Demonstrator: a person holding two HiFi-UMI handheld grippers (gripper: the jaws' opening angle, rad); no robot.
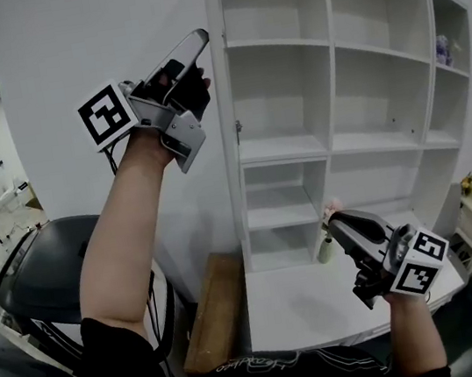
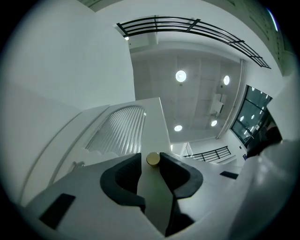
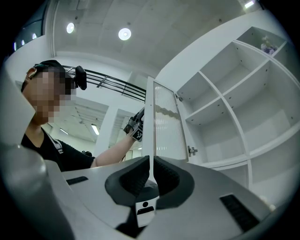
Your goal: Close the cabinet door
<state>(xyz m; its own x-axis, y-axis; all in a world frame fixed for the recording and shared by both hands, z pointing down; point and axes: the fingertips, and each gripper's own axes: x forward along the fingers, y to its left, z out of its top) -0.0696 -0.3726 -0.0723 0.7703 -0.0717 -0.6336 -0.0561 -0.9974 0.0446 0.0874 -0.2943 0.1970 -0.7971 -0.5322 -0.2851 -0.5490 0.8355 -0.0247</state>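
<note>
**Cabinet door: open, closing not yet done**

- Left gripper (image 1: 195, 43): raised, jaws closed on the free edge of the cabinet door (image 1: 220, 70), the brass knob (image 2: 153, 159) at its jaw tips.
- Right gripper (image 1: 335, 222): held low, jaws nearly together, nothing between them. The door stands well above and ahead of it.
- Door: swung out from the cabinet (image 1: 334, 50), ribbed panel facing the shelves, hinge (image 3: 191, 151) on the side far from the left gripper.
- Progress: grip secured. By judgement the whole swing shut remains.
- Surface: white top (image 1: 308, 305) beneath the right gripper, a small bottle (image 1: 325, 249) just beyond it.
- Room: white walls, round ceiling lights (image 2: 181, 76) above the left gripper.
</note>
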